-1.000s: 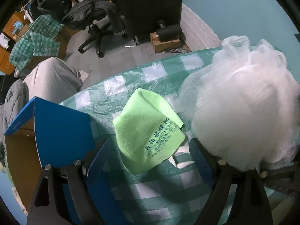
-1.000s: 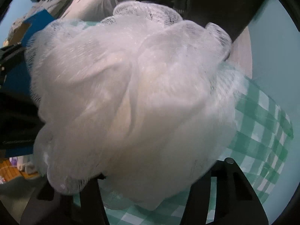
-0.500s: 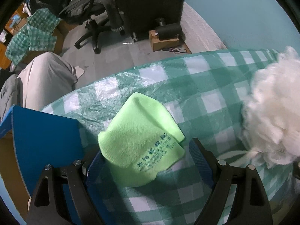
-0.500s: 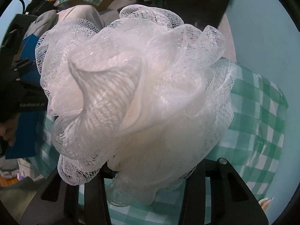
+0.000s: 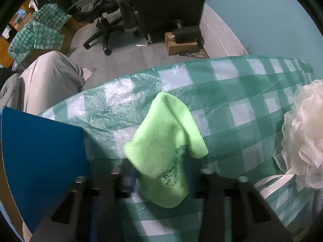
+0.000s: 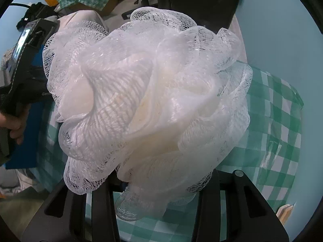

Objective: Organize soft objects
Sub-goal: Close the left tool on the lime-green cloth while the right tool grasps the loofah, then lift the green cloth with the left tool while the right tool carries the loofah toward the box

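Observation:
A lime-green cloth (image 5: 161, 143) with blue print lies on the green checked tablecloth (image 5: 232, 92). My left gripper (image 5: 161, 173) has closed on its near end, with the jaws pinching the cloth. A white mesh bath pouf (image 6: 149, 104) fills the right wrist view, and my right gripper (image 6: 159, 183) is shut on its lower part. The pouf also shows at the right edge of the left wrist view (image 5: 304, 133), with its white ribbon loop (image 5: 270, 183) trailing on the table.
A blue box flap (image 5: 40, 151) stands at the left of the table. Beyond the table edge are an office chair (image 5: 105, 6), a grey-clad knee (image 5: 48, 78) and a small cardboard box (image 5: 181, 44). The left gripper's body (image 6: 22, 64) shows left in the right wrist view.
My left gripper moved forward and its jaws closed on the green cloth. The pouf in my right gripper moved away to the right of the left wrist view.

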The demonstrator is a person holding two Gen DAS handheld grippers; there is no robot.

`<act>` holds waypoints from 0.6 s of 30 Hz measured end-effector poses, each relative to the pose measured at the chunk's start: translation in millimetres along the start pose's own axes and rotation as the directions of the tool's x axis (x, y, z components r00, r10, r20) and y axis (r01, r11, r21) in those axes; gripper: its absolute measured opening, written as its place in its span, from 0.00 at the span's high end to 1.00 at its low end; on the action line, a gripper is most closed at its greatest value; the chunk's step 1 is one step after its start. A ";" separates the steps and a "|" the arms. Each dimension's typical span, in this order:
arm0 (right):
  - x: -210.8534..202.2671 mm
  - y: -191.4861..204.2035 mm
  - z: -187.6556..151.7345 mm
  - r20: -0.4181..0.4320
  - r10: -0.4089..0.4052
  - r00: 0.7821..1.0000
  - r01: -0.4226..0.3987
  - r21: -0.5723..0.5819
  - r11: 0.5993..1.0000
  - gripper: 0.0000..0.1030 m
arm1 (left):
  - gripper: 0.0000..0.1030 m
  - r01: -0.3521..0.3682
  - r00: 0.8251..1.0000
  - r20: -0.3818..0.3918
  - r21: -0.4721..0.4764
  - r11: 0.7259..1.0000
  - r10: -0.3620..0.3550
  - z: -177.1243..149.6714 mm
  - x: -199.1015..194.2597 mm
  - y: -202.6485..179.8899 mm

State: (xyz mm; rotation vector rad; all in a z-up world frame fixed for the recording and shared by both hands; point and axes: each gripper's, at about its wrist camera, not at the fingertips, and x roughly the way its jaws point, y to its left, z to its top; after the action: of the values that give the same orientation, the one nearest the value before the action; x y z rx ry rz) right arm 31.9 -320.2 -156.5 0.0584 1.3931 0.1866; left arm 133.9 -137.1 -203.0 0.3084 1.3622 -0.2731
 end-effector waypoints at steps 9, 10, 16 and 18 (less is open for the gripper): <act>-10.9 7.7 -7.3 0.023 -0.006 1.000 0.006 -0.003 1.000 0.62 | 0.90 -0.032 0.999 0.033 0.054 0.998 0.030 -16.8 -12.1 -10.6; -13.3 9.1 -8.0 0.027 -0.005 1.000 0.005 -0.003 1.000 0.62 | 0.91 -0.032 0.999 0.040 0.053 0.998 0.030 -19.7 -15.7 -10.7; -24.2 11.1 -11.8 0.046 -0.003 0.999 0.003 -0.003 1.000 0.63 | 0.90 -0.027 0.997 0.077 0.033 0.999 0.024 -37.3 -41.8 -7.3; -29.0 12.5 -13.2 0.050 -0.004 0.999 0.005 -0.005 1.000 0.63 | 0.90 -0.027 0.995 0.093 0.028 0.999 0.024 -44.1 -52.9 -5.3</act>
State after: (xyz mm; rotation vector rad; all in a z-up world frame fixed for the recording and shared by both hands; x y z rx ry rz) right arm 13.0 -313.6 -128.8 0.0558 1.3430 0.1836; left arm 81.8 -125.0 -159.3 0.3331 1.2629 -0.2826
